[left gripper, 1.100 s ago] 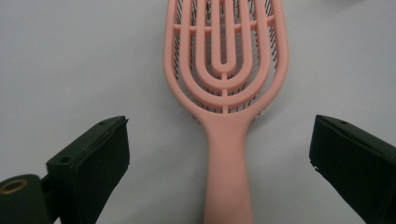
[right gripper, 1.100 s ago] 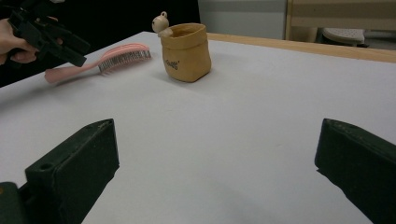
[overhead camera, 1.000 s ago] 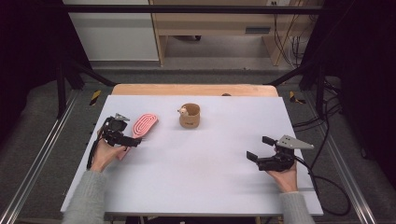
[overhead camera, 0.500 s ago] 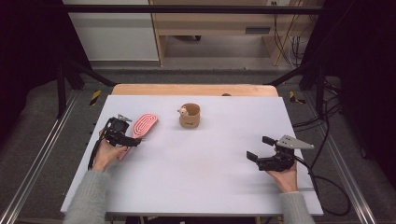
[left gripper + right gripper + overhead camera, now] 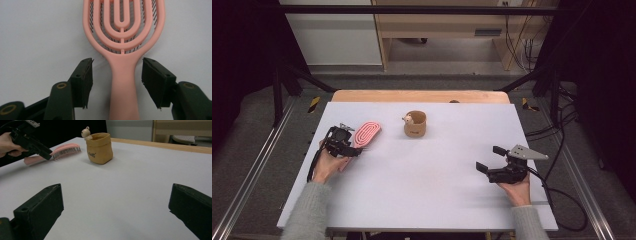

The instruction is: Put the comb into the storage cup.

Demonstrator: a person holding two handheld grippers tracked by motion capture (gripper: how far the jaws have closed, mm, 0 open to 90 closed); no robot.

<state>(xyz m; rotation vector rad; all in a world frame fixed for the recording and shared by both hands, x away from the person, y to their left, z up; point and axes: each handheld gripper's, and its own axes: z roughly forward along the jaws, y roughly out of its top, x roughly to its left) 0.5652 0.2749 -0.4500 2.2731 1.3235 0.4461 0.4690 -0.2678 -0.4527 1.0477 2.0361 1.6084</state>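
A pink hairbrush [image 5: 366, 133] lies bristles down at the table's left, its handle toward the person. My left gripper [image 5: 353, 149] sits low over that handle. In the left gripper view the handle [image 5: 123, 82] runs between the jaws of my left gripper [image 5: 116, 68], which have just been closing. A small gap remains on each side, so the pads do not press on it. My right gripper [image 5: 488, 158] rests open at the right of the table with nothing between its jaws [image 5: 116, 195]. From there I see the brush [image 5: 65, 149] and the left gripper [image 5: 30, 140] far off.
A tan pouch-like cup [image 5: 415, 125] with a small figure [image 5: 407, 119] on its rim stands at the table's middle back. The white table [image 5: 437, 190] has a wooden strip along its far edge. Cables trail off the right side.
The left gripper's jaws have drawn closer together around the brush handle. Both hands have kept their places, and the brush has not moved.
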